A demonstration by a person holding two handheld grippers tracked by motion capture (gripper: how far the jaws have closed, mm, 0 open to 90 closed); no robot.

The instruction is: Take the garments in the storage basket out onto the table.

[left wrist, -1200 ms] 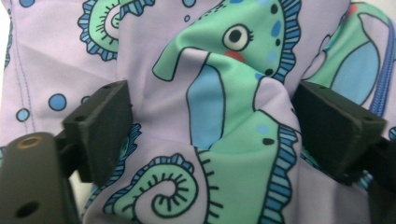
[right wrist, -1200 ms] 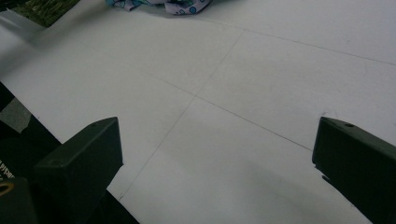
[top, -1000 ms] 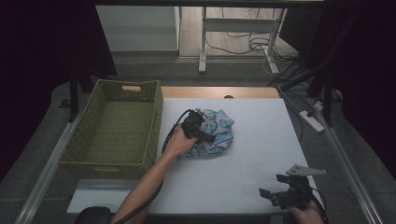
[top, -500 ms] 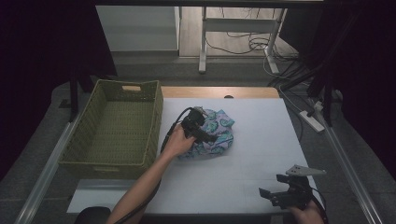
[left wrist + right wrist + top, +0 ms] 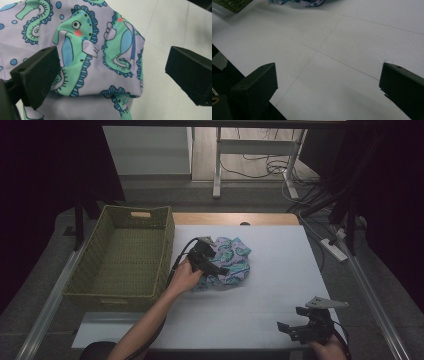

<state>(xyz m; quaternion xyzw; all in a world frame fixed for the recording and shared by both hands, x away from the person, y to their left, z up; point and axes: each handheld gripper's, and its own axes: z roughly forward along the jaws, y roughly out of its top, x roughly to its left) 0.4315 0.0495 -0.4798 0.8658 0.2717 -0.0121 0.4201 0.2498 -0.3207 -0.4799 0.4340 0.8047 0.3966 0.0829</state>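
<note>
Because the left gripper (image 5: 214,265) hangs directly over the crumpled seahorse-print cloth (image 5: 227,262), the move to come looks like a short drop straight ahead along its own jaws and not a sideways reach. Seen from the left gripper view, its two black jaws stand spread wide, with nothing between them but air; the cloth (image 5: 100,57) bulges up in the gap, its rounded fold lying nearer the left-hand jaw, while the right-hand jaw hangs over bare white table (image 5: 175,27). A thin blue cord (image 5: 133,45) runs down the fold toward the jaws. The bundle has no clear long axis; it is a loose mound, slightly wider across the jaw line than along it, so closing where the gripper now stands would likely catch the raised fold, provided the gripper shifts a little toward its left-hand jaw or lowers far enough to gather fabric from both sides.

By contrast, the right gripper (image 5: 305,330) sits well apart from the cloth, low at the near edge of the table, its jaws likewise parted and empty. From its own view the cloth (image 5: 309,2) lies far ahead. So the left hand (image 5: 184,277) is plainly the nearer. Beside that hand, away from the right gripper, stands the green woven basket (image 5: 165,240), close to the cloth.
</note>
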